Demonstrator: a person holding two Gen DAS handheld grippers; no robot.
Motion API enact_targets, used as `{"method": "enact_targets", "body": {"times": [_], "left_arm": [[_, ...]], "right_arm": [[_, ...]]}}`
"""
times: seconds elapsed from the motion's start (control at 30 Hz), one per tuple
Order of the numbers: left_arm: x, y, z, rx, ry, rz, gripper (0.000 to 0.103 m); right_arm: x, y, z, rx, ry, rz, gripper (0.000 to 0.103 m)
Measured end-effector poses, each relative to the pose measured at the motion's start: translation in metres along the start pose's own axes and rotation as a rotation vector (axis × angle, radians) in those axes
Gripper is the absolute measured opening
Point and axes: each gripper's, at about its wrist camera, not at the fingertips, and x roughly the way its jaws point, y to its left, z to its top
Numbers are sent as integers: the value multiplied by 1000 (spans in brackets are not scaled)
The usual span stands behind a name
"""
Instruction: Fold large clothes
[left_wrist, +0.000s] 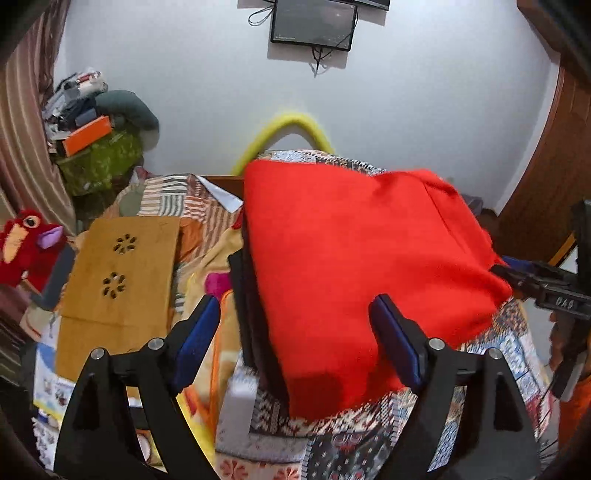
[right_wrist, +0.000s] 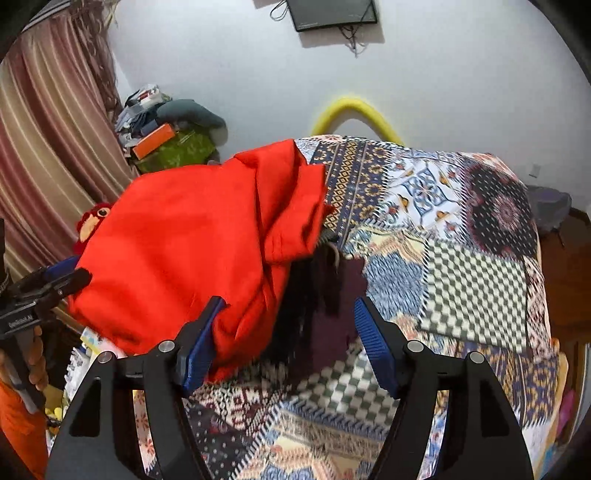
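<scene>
In the left wrist view, the left gripper (left_wrist: 295, 339) stands with blue pads spread, clamping nothing. The folded bright red cloth garment (left_wrist: 354, 258) lies just ahead on the patchwork bedspread (left_wrist: 509, 343), filling the frame centre and running toward the upper right. In the right wrist view the right gripper (right_wrist: 290, 343) is likewise parted and empty, the garment at centre left.

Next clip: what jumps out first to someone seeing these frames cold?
The bright red garment dominates, lying folded on the patchwork bedspread over darker clothes. Both pairs of blue-padded fingers stand open with nothing in them: the left gripper over the garment's near edge, the right gripper at its corner. A red plush bird sits far left.
</scene>
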Motion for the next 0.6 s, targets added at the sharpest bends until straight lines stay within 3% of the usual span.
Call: {"method": "enact_targets", "body": {"times": [0.13, 0.3, 0.6], "left_arm": [[-28, -9, -19, 25, -40, 48, 84], [-80, -26, -37, 43, -146, 76, 84], [-211, -56, -68, 3, -431, -14, 84]], "right_arm": [[-36, 6, -15, 2, -65, 19, 68], [-100, 31, -35, -50, -204, 35, 68], [-209, 86, -74, -141, -507, 76, 68]]}}
